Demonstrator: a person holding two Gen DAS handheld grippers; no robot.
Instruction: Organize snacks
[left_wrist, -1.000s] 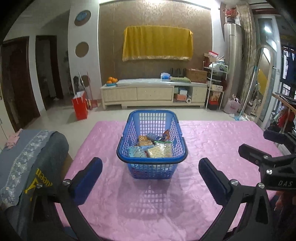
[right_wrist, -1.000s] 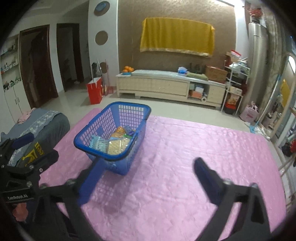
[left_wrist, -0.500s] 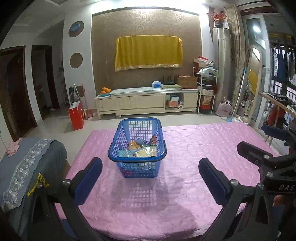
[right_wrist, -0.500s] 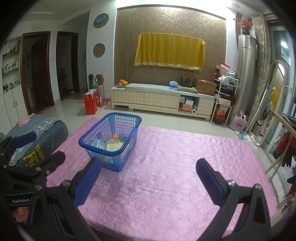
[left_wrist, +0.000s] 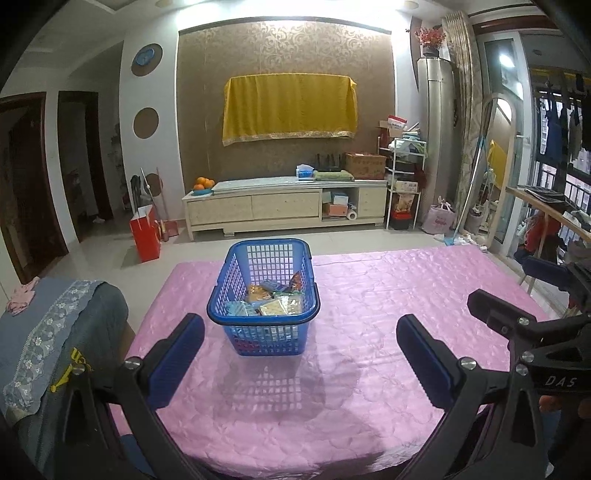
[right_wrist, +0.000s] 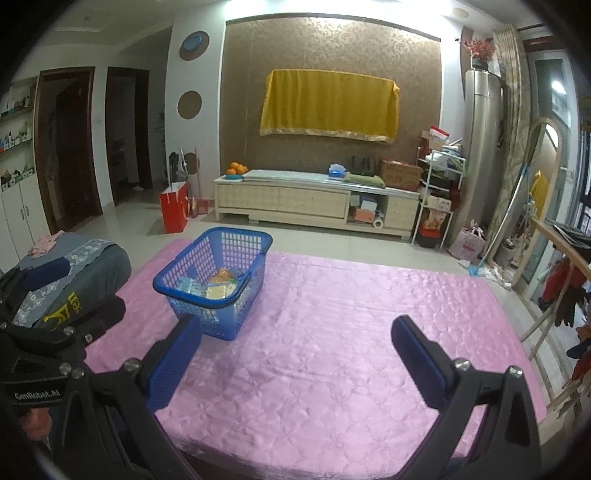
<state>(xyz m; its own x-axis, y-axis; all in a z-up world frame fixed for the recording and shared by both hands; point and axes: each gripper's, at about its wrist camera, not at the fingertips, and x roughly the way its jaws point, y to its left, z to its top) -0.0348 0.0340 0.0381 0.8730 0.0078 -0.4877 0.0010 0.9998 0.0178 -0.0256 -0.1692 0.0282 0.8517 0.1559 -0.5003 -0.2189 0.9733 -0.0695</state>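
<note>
A blue plastic basket (left_wrist: 264, 320) (right_wrist: 199, 291) stands on the pink quilted table cover (left_wrist: 369, 314) (right_wrist: 351, 332), left of its middle. Several snack packets (left_wrist: 273, 301) (right_wrist: 214, 286) lie inside it. My left gripper (left_wrist: 300, 334) is open and empty, held back from the basket near the table's front edge. My right gripper (right_wrist: 295, 338) is open and empty too, to the right of the basket and well short of it. The right gripper's body (left_wrist: 524, 339) shows at the right of the left wrist view, and the left gripper's body (right_wrist: 48, 332) at the left of the right wrist view.
A chair back draped in grey cloth (left_wrist: 55, 343) (right_wrist: 74, 273) stands at the table's left edge. A wooden rack (right_wrist: 554, 295) with hanging clothes is off the right side. Across the floor are a low TV cabinet (left_wrist: 284, 206) and a red bag (left_wrist: 146, 232).
Both grippers have pulled back and risen away from the basket, which now looks smaller and farther. Both stay open. The basket has not moved on the table.
</note>
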